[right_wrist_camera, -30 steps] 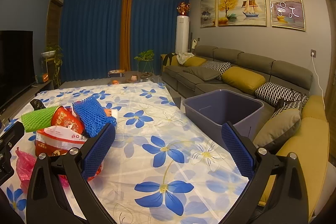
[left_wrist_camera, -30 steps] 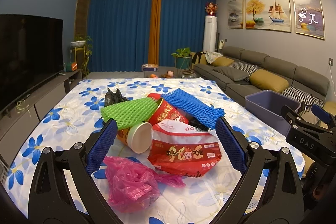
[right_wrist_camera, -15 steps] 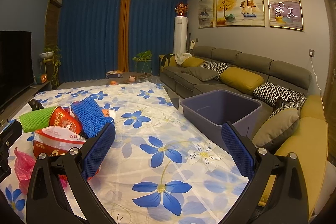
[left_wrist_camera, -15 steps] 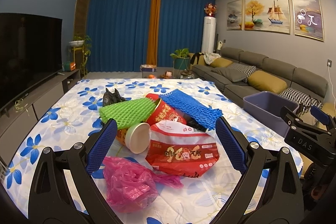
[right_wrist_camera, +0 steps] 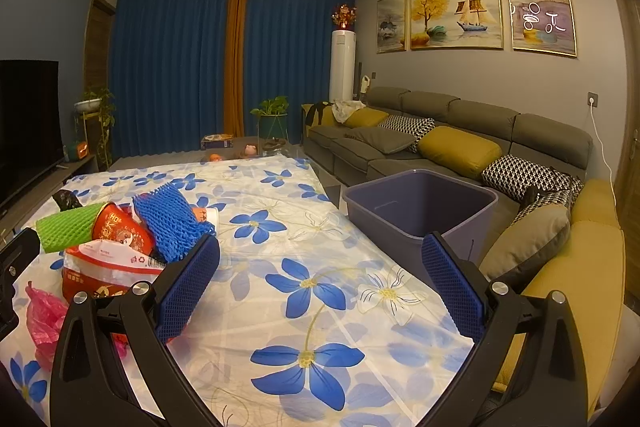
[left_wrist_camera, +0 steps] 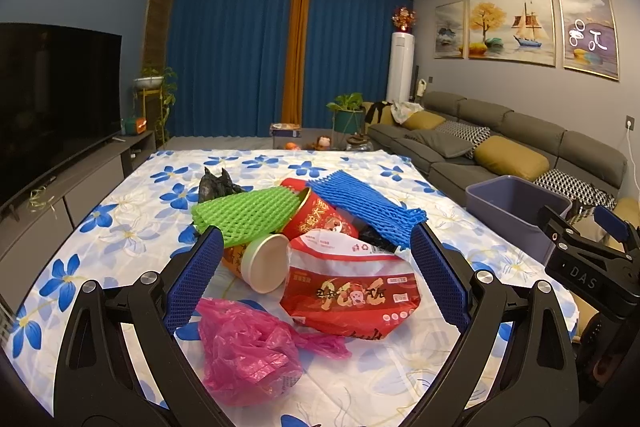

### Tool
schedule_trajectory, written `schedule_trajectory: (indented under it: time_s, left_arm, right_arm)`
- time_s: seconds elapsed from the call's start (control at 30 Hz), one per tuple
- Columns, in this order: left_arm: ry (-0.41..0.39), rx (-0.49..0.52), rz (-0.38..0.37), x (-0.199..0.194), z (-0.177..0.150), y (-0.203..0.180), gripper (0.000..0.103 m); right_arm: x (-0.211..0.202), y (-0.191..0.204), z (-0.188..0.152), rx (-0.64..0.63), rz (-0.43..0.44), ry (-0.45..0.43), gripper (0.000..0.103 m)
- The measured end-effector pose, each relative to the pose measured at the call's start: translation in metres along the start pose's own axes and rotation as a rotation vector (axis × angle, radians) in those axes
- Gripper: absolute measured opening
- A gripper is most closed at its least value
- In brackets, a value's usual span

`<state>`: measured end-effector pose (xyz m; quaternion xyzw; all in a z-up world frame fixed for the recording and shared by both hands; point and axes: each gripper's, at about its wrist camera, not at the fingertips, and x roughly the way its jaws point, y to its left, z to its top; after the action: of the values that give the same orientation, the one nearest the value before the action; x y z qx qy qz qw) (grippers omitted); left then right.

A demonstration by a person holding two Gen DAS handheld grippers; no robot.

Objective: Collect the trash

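Observation:
A heap of trash lies on the flowered tablecloth (left_wrist_camera: 132, 227): a pink plastic bag (left_wrist_camera: 248, 347), a red snack bag (left_wrist_camera: 352, 295), a paper cup (left_wrist_camera: 266, 263) on its side, a red noodle tub (left_wrist_camera: 320, 219), green foam netting (left_wrist_camera: 248, 211), blue foam netting (left_wrist_camera: 360, 207) and a black bag (left_wrist_camera: 216, 183). My left gripper (left_wrist_camera: 316, 283) hangs open over the near side of the heap, holding nothing. My right gripper (right_wrist_camera: 320, 287) is open and empty above bare cloth, to the right of the heap (right_wrist_camera: 120, 239). A purple bin (right_wrist_camera: 420, 203) stands off the table's right edge.
A grey sofa (right_wrist_camera: 460, 139) with cushions runs along the right wall behind the bin. A TV (left_wrist_camera: 52, 99) on a low cabinet lines the left side. Blue curtains (left_wrist_camera: 240, 59), plants and small floor items are beyond the table's far end.
Both grippers have shifted only slightly; the heap sits a little lower and nearer in the left wrist view. Nothing was grasped or released.

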<state>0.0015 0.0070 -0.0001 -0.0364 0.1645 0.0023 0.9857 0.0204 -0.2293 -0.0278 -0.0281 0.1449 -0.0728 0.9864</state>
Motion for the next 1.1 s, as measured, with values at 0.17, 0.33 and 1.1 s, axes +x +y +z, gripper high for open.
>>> schedule_trajectory:
  time_s: [0.17, 0.33, 1.1]
  left_arm:
    - [0.001, -0.011, 0.003, -0.0012, 0.0006, 0.0012, 0.093]
    - [-0.005, -0.010, 0.016, -0.0020, 0.0010, 0.0019, 0.093]
    - [-0.016, 0.007, 0.018, -0.0037, 0.0016, -0.0010, 0.093]
  right_arm:
    - [-0.0001, -0.0005, -0.0003, 0.000, 0.000, -0.001, 0.098]
    - [0.0001, -0.0009, -0.0004, 0.002, -0.001, 0.000, 0.098]
    - [-0.0005, -0.0025, -0.0024, 0.007, 0.003, 0.003, 0.098]
